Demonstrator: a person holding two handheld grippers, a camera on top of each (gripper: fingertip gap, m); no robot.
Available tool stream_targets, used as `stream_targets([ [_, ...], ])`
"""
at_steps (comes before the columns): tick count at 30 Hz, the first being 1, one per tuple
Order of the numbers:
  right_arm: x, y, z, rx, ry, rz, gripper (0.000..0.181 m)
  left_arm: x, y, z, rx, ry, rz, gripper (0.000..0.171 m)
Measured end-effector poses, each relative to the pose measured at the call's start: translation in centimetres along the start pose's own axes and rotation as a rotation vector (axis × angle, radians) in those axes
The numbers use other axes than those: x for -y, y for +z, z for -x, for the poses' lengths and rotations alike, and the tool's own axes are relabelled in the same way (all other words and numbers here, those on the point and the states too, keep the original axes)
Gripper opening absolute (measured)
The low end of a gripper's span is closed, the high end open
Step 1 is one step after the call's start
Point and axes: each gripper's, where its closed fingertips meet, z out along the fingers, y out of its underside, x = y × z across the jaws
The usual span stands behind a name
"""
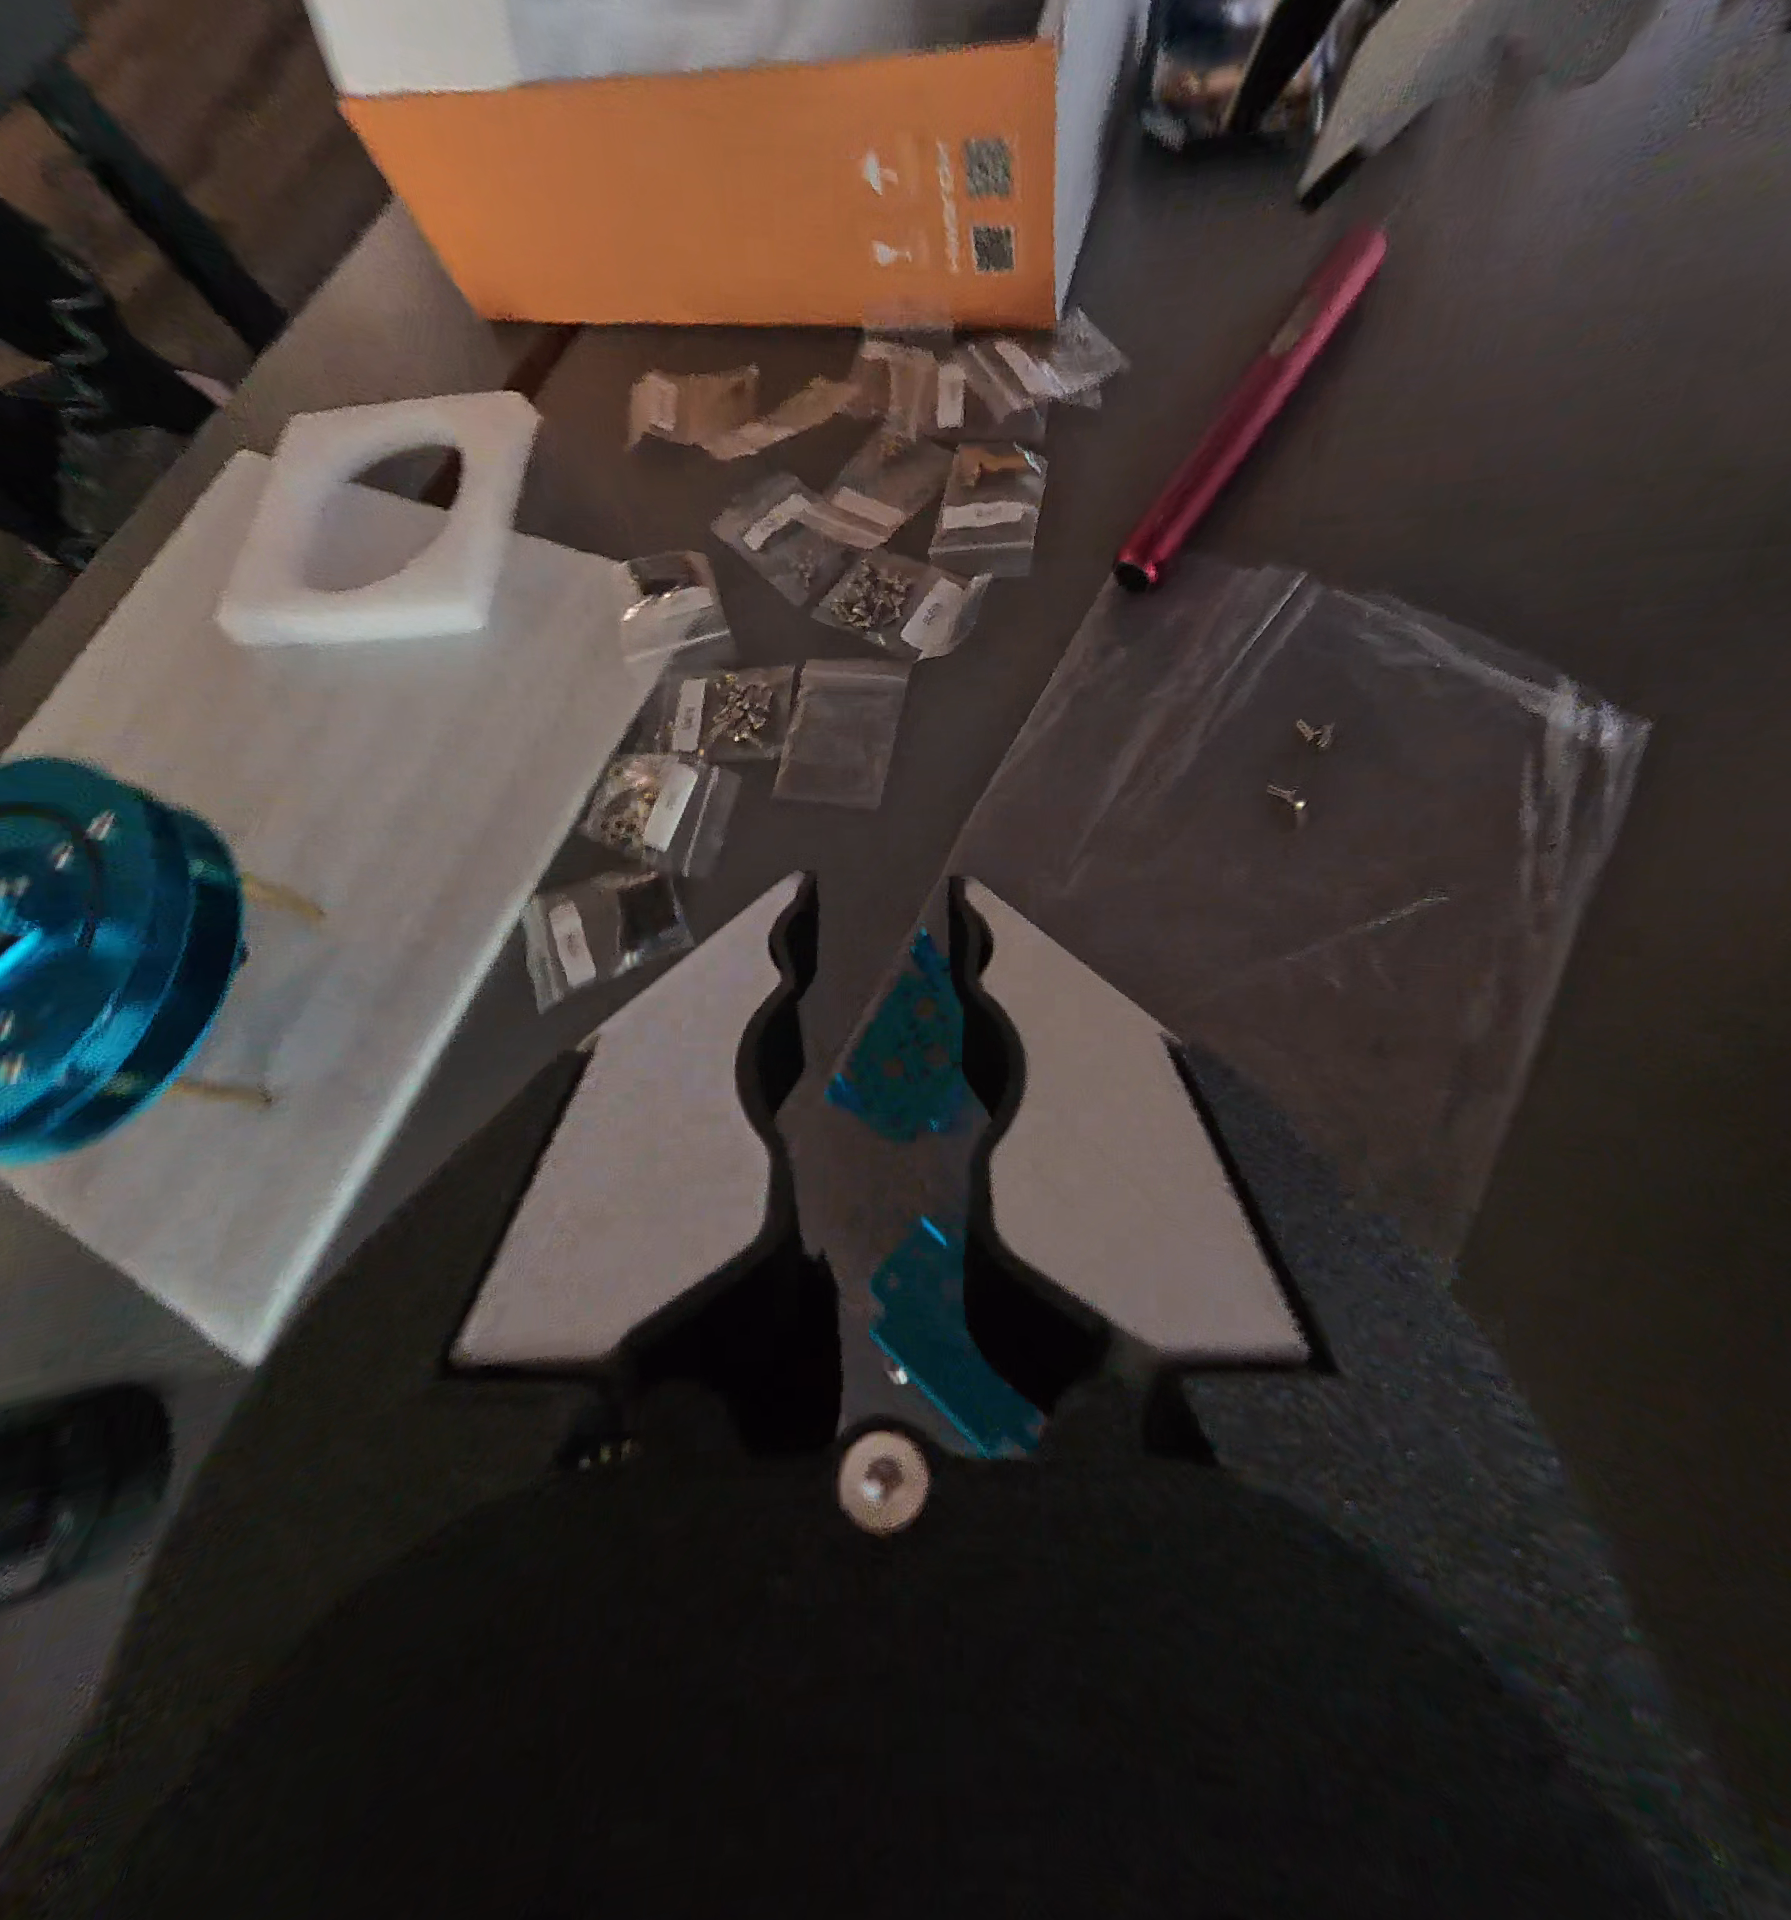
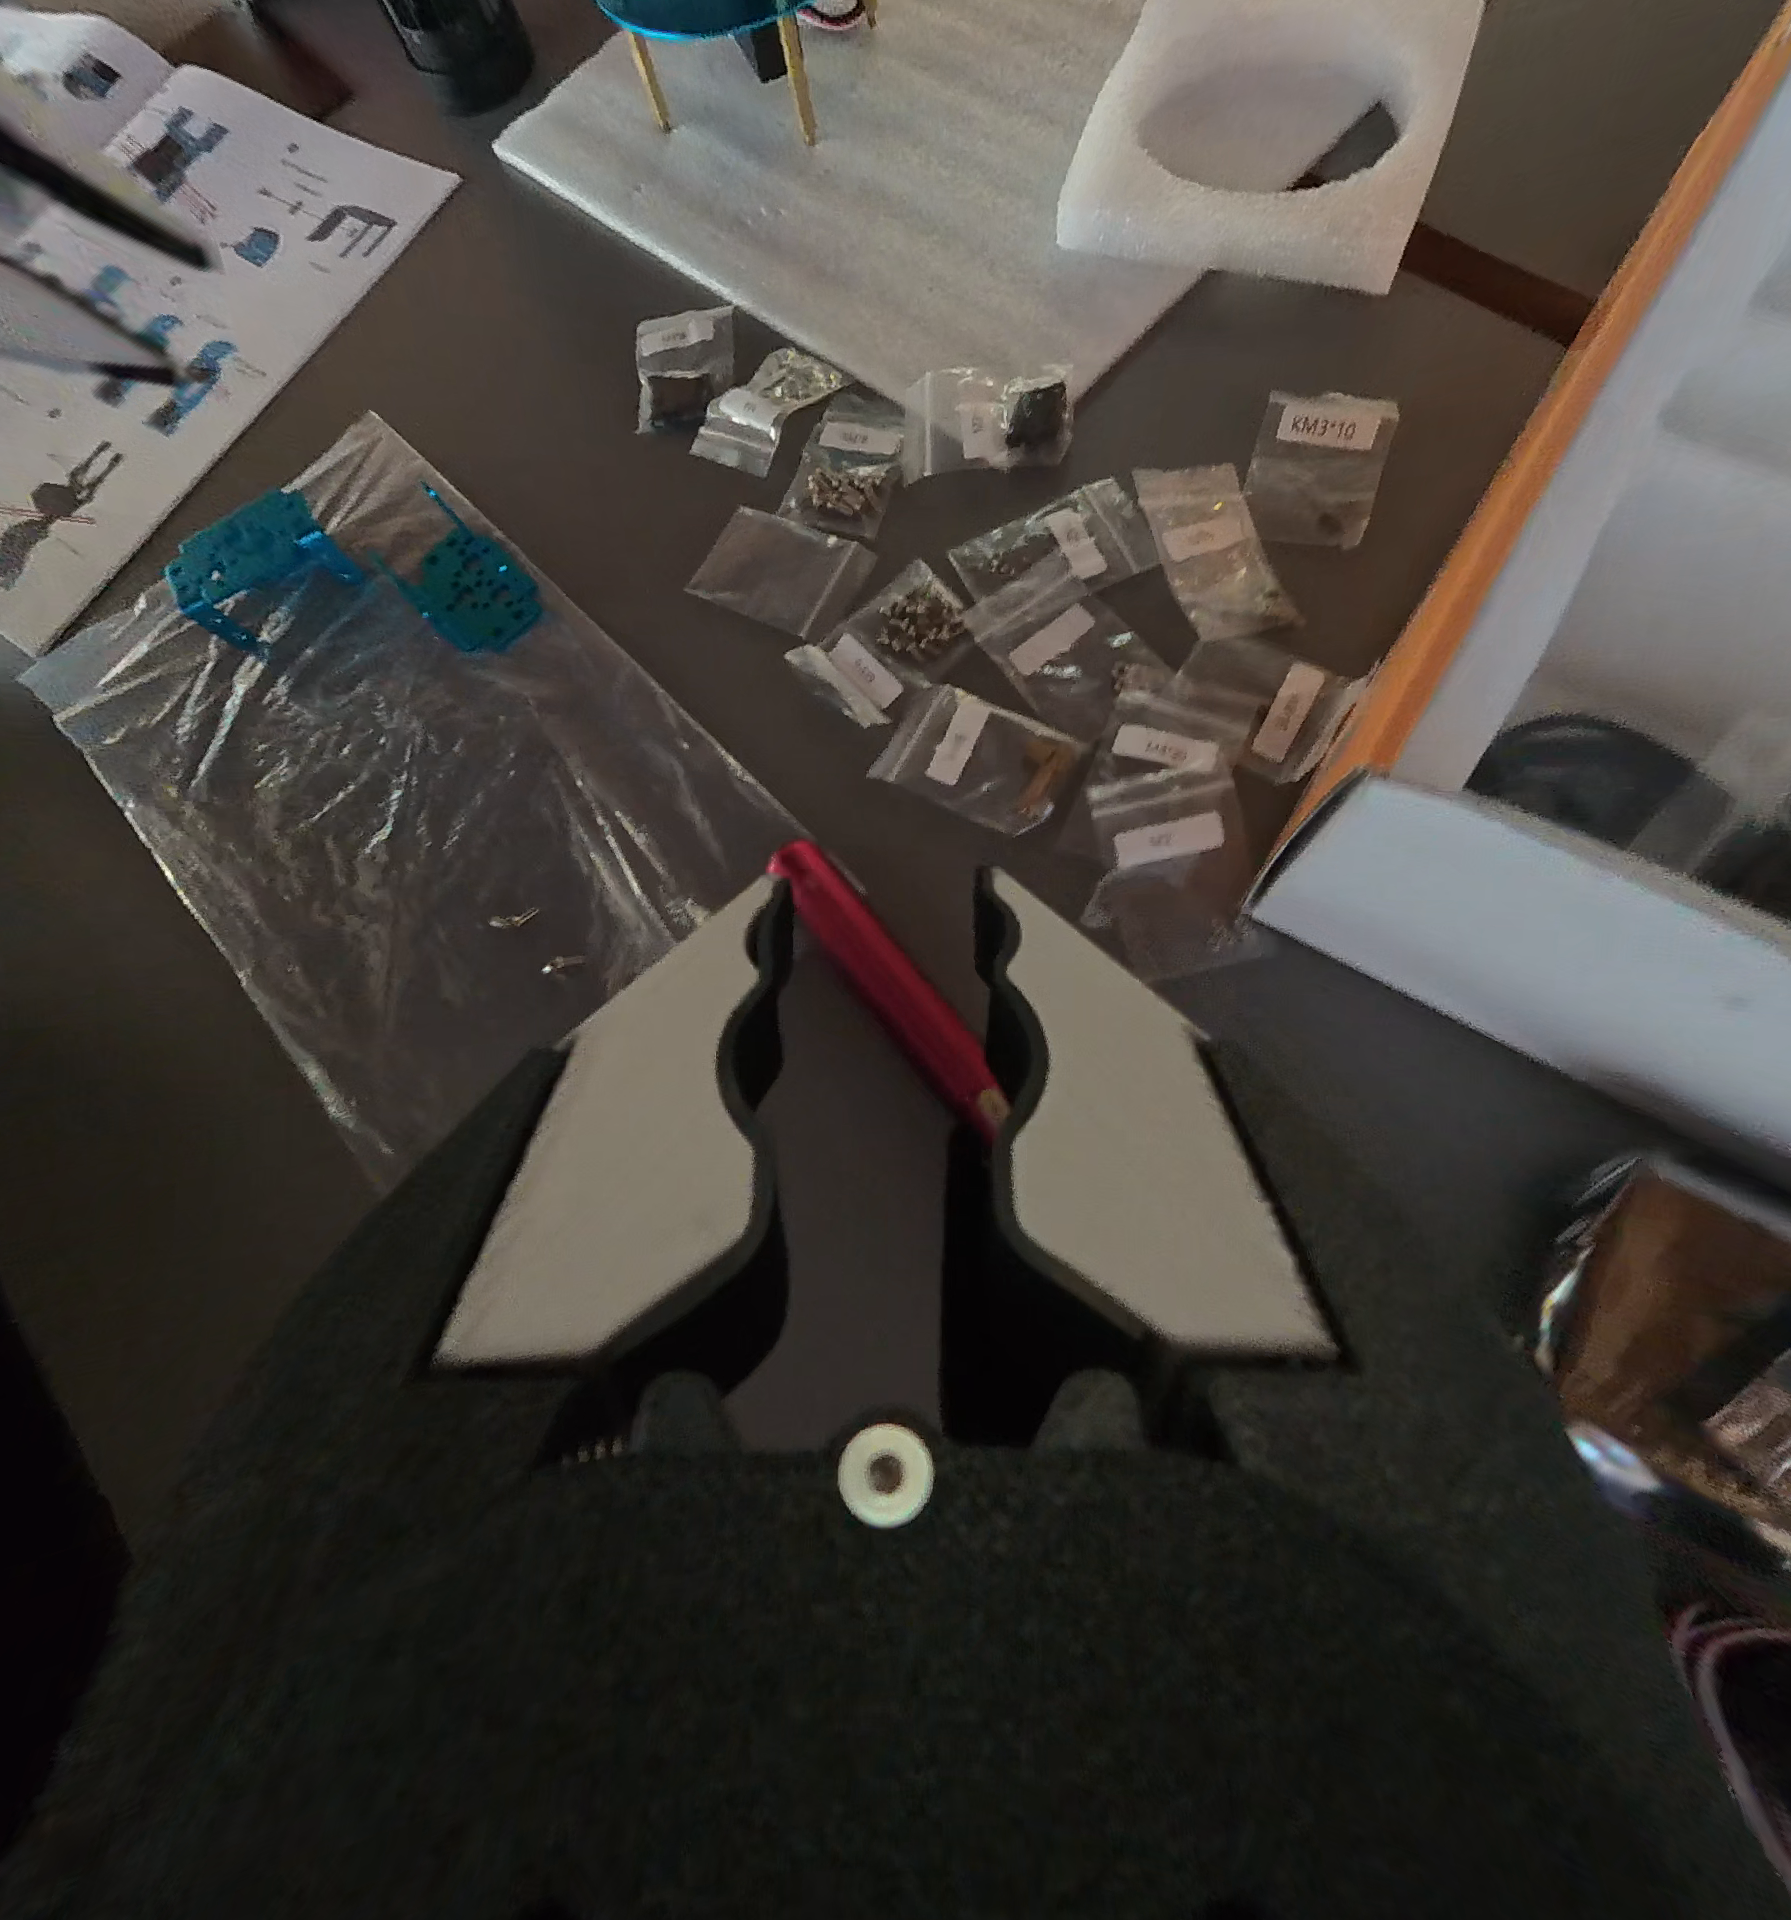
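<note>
My left gripper (image 1: 883, 883) is open and empty, hovering over a dark table. Two blue metal brackets (image 1: 906, 1039) show between its fingers, lying below it on the edge of a clear plastic sheet (image 1: 1286, 831). The right wrist view shows the brackets (image 2: 247, 577) apart from any gripper, and the left gripper (image 2: 184, 312) blurred above them. My right gripper (image 2: 880, 878) is open and hovers over a red metal rod (image 2: 891, 987) that lies slanted between its fingers. The rod (image 1: 1255, 405) rests on the table. Two loose screws (image 1: 1286, 800) lie on the sheet.
Several small zip bags of screws (image 2: 1026, 623) are scattered mid-table. An orange and white box (image 1: 704, 187) stands behind them. A white foam slab (image 1: 351, 831) carries a foam block with a hole (image 1: 392, 520) and a blue round assembly on brass posts (image 1: 60, 966). A printed manual (image 2: 247, 260) lies nearby. Across from one pair of fingers to the other is roughly 20 centimeters.
</note>
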Motion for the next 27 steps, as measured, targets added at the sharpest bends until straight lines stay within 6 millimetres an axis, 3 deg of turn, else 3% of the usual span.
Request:
stream_targets([
  [4,-1.4,-1.3,1.9,-0.033,-0.018,-0.159,0.031,1.2,4.4,1.0,-0.053,0.05,0.103,0.026],
  [8,-1.2,-2.5,3.8,-0.033,-0.046,-0.393,0.031,2.0,7.9,2.0,-0.091,0.03,0.151,0.027],
  [14,-1.0,-3.2,2.8,-0.076,-0.026,-0.577,0.03,2.8,13.3,3.4,-0.133,-0.003,0.214,0.028],
  [18,-1.7,-4.4,2.0,-0.096,0.008,-0.64,0.031,3.2,16.1,2.3,-0.215,0.022,0.249,0.03],
  [22,-2.1,-5.8,0.7,-0.149,0.07,-0.689,0.031,4.6,18.1,-0.2,-0.31,0.031,0.246,0.035],
  [27,-2.3,-5.4,0.7,-0.097,0.114,-0.675,0.031,6.2,21.5,-2.4,-0.331,0.11,0.25,0.035],
])
